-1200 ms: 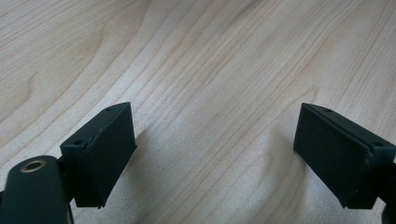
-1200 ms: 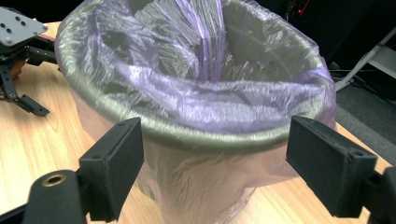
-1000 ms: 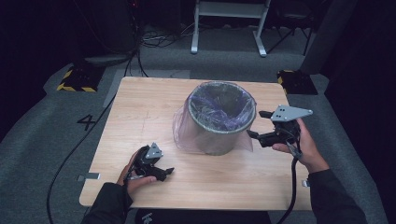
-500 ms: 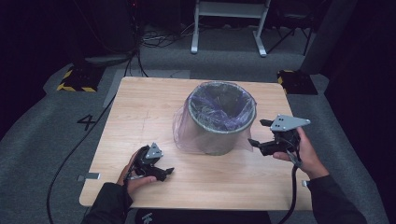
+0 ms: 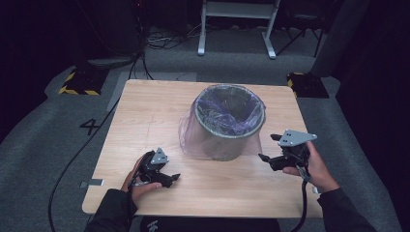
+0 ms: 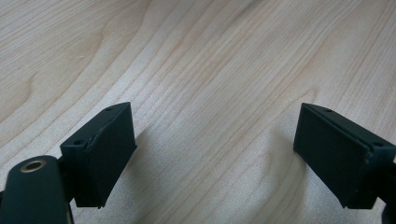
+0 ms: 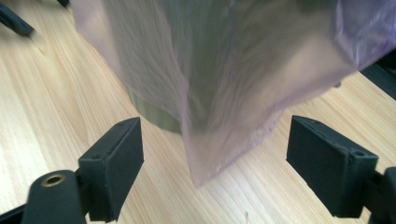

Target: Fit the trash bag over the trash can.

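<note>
A grey round bin (image 5: 227, 142) stands in the middle of the wooden table (image 5: 145, 111), lined with a thin purple bag (image 5: 229, 108) whose loose skirt hangs down over the outside. My right gripper (image 5: 265, 158) is open, low beside the bin's right side. In the right gripper view, a hanging fold of the bag (image 7: 224, 93) drops between the spread jaws of the right gripper (image 7: 215, 163) without touching them, and the bin's base (image 7: 156, 116) shows behind it. My left gripper (image 5: 170, 179) rests near the table's front left. In the left gripper view it (image 6: 215, 149) is open over bare wood.
A black cable (image 5: 72, 164) runs over the grey floor left of the table, past a painted "4" (image 5: 90, 126). White stand legs (image 5: 237, 29) and two yellow-and-black striped blocks (image 5: 77, 82) sit beyond the far edge. Bare wood surrounds the bin.
My right gripper has dropped from rim height and come toward the front, ending low beside the bin. The left gripper has stayed put.
</note>
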`<state>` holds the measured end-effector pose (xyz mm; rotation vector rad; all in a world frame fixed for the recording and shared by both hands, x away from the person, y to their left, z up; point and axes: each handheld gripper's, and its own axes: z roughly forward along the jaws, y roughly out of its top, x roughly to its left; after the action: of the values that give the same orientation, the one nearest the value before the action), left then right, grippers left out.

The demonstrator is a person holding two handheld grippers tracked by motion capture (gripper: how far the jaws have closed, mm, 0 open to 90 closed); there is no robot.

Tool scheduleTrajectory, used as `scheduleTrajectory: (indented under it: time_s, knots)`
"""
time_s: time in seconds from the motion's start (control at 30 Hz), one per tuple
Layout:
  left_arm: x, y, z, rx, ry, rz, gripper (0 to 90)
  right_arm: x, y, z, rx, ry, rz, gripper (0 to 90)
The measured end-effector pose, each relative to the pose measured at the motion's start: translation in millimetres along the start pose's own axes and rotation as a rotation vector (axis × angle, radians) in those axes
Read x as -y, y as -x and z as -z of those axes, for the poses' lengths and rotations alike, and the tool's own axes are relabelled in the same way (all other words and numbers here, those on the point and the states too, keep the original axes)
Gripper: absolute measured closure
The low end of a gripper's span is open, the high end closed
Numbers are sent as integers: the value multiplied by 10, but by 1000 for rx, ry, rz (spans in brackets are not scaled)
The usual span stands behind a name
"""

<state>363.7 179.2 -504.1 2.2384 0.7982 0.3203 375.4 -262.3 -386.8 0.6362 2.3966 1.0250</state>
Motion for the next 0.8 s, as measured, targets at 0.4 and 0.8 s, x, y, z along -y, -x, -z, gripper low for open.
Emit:
scheduleTrajectory:
  time_s: [0.4, 0.8]
  knots:
    - [-4, -5, -2, 0, -1, -6, 121, 429, -73, -90, 40, -96, -2, 185]
    - [-4, -4, -2, 0, -2, -5, 120, 1011, -92, -143, 39, -126, -117, 187]
